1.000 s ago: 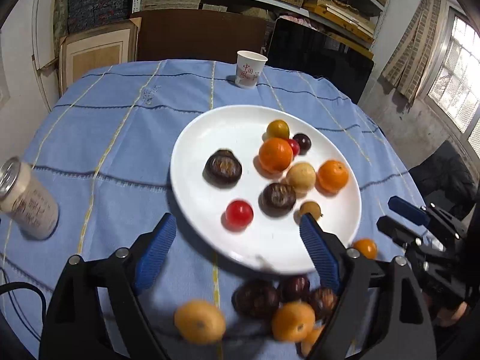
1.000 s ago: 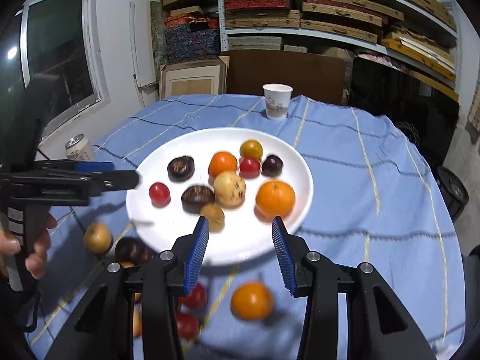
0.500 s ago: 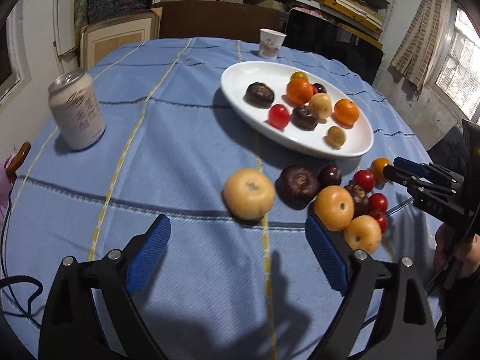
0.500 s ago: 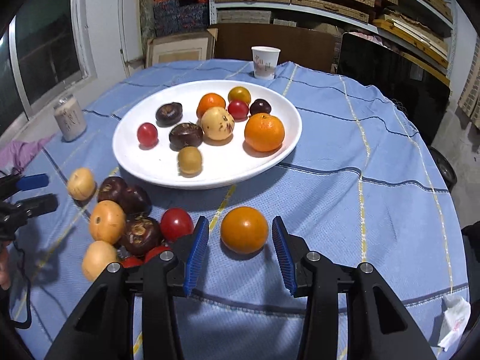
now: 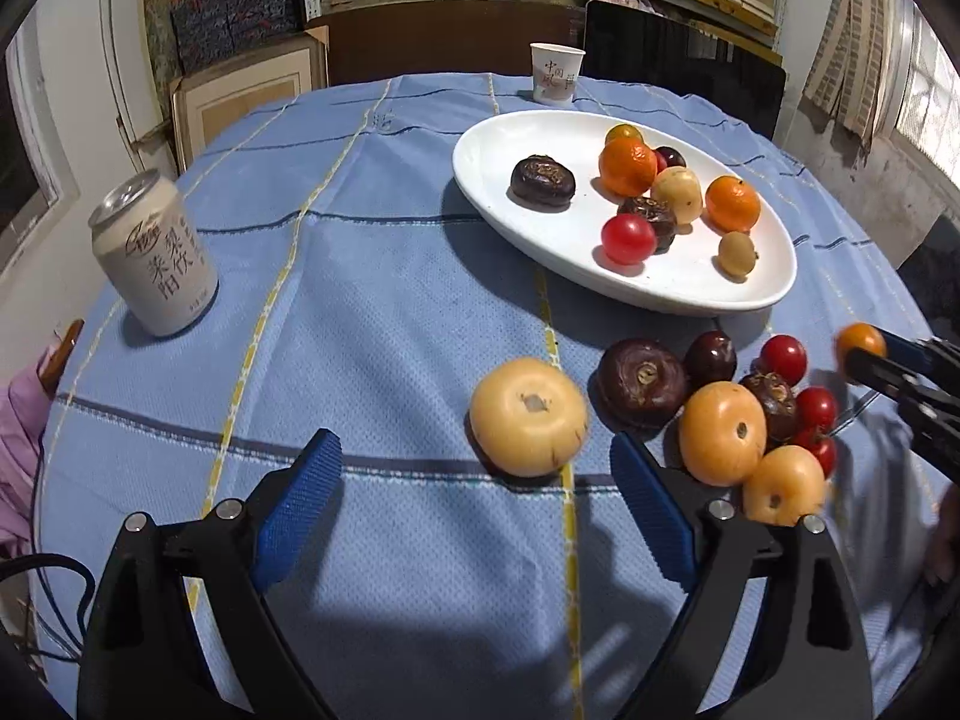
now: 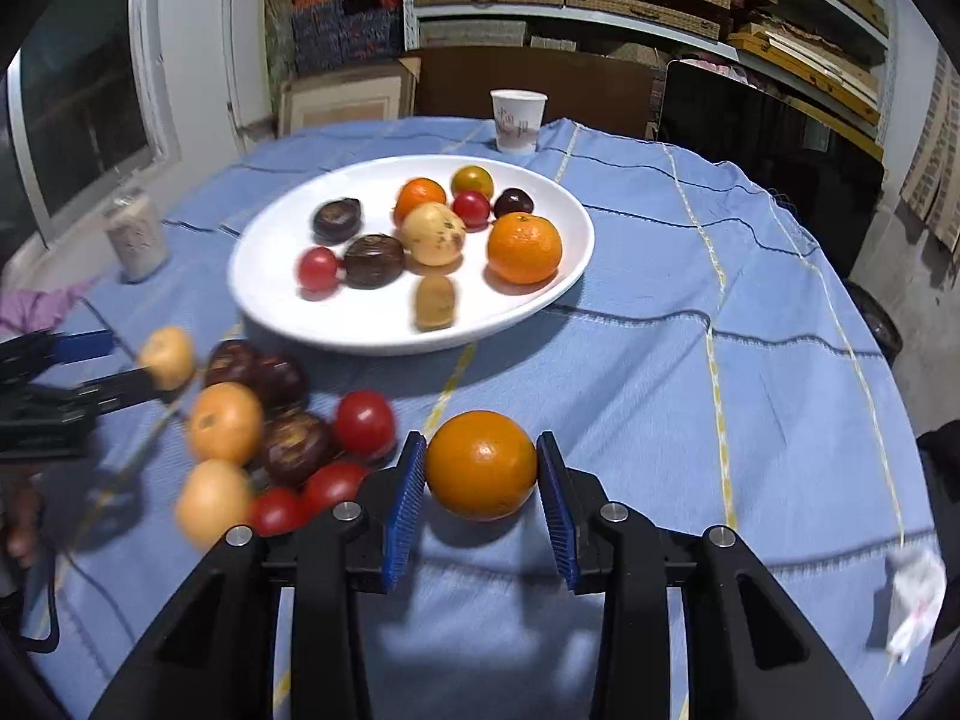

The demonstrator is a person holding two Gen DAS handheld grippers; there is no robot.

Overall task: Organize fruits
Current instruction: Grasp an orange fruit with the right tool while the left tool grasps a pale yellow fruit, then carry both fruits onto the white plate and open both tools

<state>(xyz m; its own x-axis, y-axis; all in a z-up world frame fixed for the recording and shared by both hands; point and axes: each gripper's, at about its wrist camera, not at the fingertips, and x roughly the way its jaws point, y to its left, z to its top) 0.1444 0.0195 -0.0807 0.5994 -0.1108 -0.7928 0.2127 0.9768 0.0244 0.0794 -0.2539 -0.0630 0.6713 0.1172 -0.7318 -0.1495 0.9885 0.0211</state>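
Observation:
A white plate holds several fruits on the blue cloth. A loose heap of fruits lies in front of it. My left gripper is open, with a pale yellow fruit just ahead of its fingertips. My right gripper is open, its blue pads on either side of an orange fruit on the cloth, close to it; I cannot tell if they touch. The right gripper also shows in the left wrist view, beside that orange fruit.
A drink can stands at the left of the table. A paper cup stands at the far edge. A crumpled white wrapper lies at the right. Shelves and boxes stand behind the table.
Both grippers pulled back and came lower over the plate's near side. The right gripper moved forward until the orange fruit sits between its pads. The left came closer to the pale yellow fruit.

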